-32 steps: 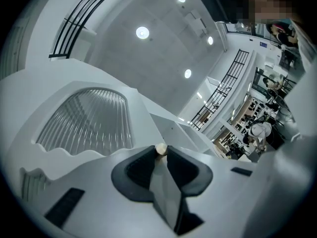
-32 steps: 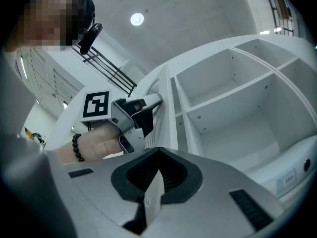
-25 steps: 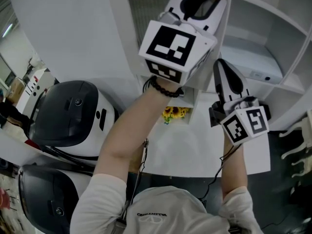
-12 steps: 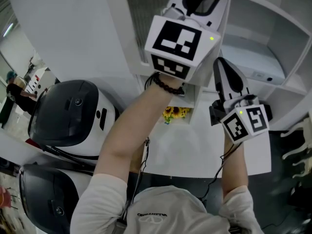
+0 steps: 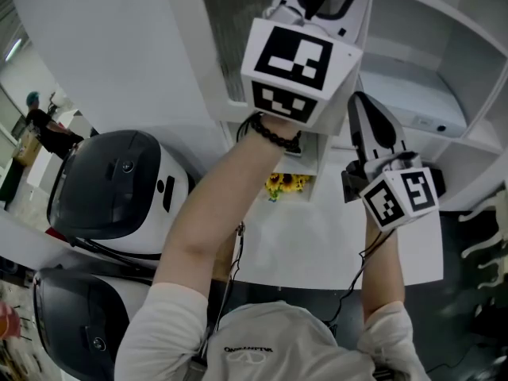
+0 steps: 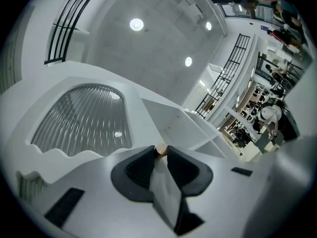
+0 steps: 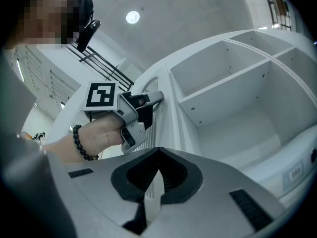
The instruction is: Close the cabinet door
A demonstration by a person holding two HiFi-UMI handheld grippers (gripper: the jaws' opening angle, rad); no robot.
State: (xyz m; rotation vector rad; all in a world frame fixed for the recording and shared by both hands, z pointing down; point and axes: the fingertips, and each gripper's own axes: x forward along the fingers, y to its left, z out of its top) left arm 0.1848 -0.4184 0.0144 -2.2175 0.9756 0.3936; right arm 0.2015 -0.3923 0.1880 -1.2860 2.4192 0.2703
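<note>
Cabinet door (image 6: 84, 120) pinched by left tool (image 6: 161, 150) — open shelves (image 7: 237, 98) beside.

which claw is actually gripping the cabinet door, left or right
The left claw: the white edge of the ribbed-glass cabinet door is pinched between its jaws. The right claw has its jaws together on nothing, facing the open shelves.

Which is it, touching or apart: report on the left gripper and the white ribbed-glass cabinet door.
Touching. Left gripper view: the left gripper's black fingers press the white ribbed-glass cabinet door's edge.
</note>
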